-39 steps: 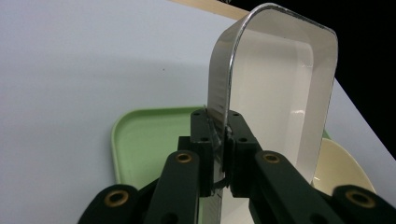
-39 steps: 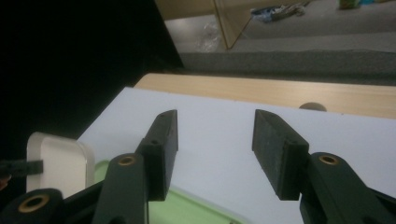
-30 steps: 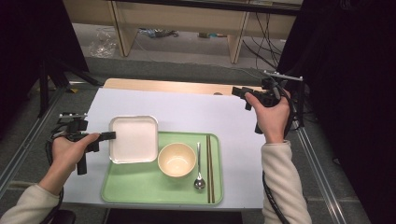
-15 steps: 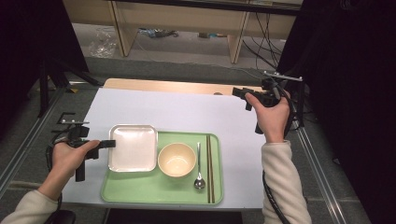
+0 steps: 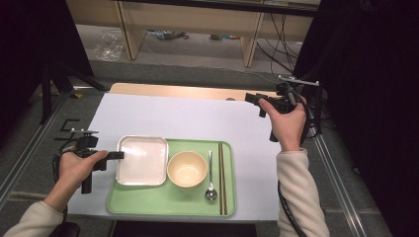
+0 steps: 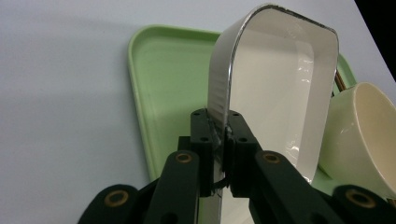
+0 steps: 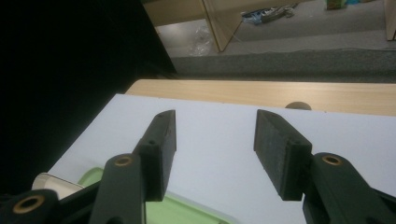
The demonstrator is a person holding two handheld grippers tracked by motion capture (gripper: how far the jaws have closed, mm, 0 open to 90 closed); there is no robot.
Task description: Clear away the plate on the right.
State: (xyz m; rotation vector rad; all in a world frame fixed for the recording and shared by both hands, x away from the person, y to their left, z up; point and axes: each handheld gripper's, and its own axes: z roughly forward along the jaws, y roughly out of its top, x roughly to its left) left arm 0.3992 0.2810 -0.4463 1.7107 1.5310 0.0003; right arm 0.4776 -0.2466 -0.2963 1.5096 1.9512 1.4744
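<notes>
Your left gripper (image 6: 219, 140) pinches the square metal plate's (image 5: 142, 160) rim; lower it flat onto the green tray (image 5: 163, 200) beside the bowl (image 5: 187, 169).

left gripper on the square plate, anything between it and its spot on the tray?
Nothing visible. The left gripper is clamped on the rim of the square plate, which already lies in the left part of the green tray, beside the bowl.
</notes>
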